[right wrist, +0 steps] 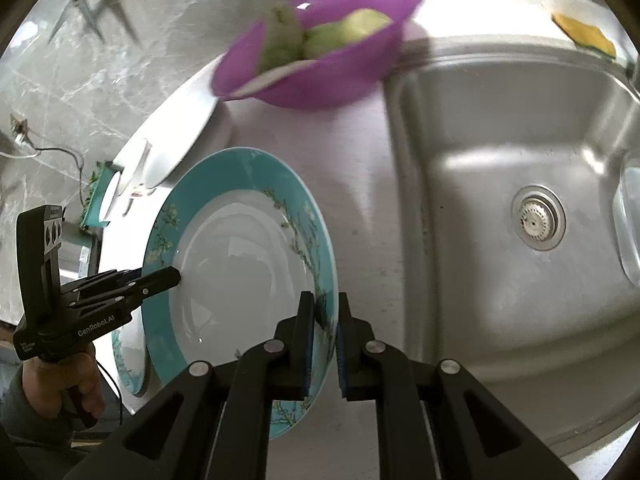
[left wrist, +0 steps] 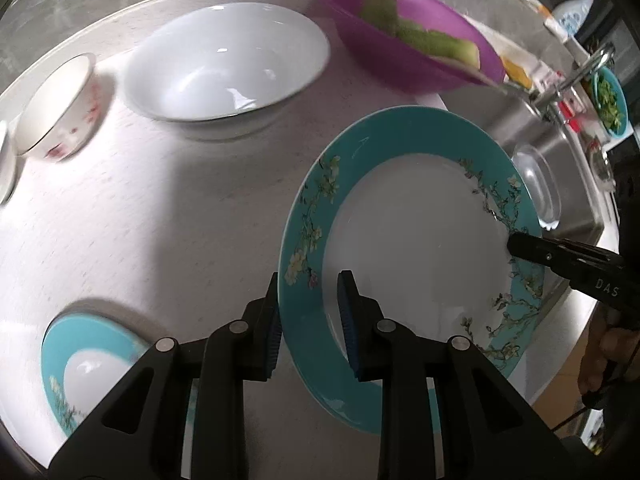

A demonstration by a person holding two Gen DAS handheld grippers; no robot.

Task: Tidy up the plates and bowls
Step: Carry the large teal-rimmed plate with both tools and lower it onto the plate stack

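A teal-rimmed floral plate [left wrist: 412, 232] is held tilted above the white counter by both grippers. My left gripper [left wrist: 310, 320] is shut on its near rim. My right gripper [right wrist: 324, 340] is shut on the opposite rim of the same plate [right wrist: 240, 264] and shows in the left wrist view [left wrist: 560, 260]. A second teal plate [left wrist: 80, 364] lies flat on the counter at lower left. A large white bowl [left wrist: 224, 64] and a small white bowl with red marks [left wrist: 60, 108] stand behind.
A purple bowl with green vegetable pieces [left wrist: 412, 36] sits at the counter's back. The steel sink [right wrist: 520, 200] lies to the right, with a clear glass dish [left wrist: 536, 184] inside and a tap [left wrist: 576, 76]. Another white dish edge [left wrist: 6, 168] shows at far left.
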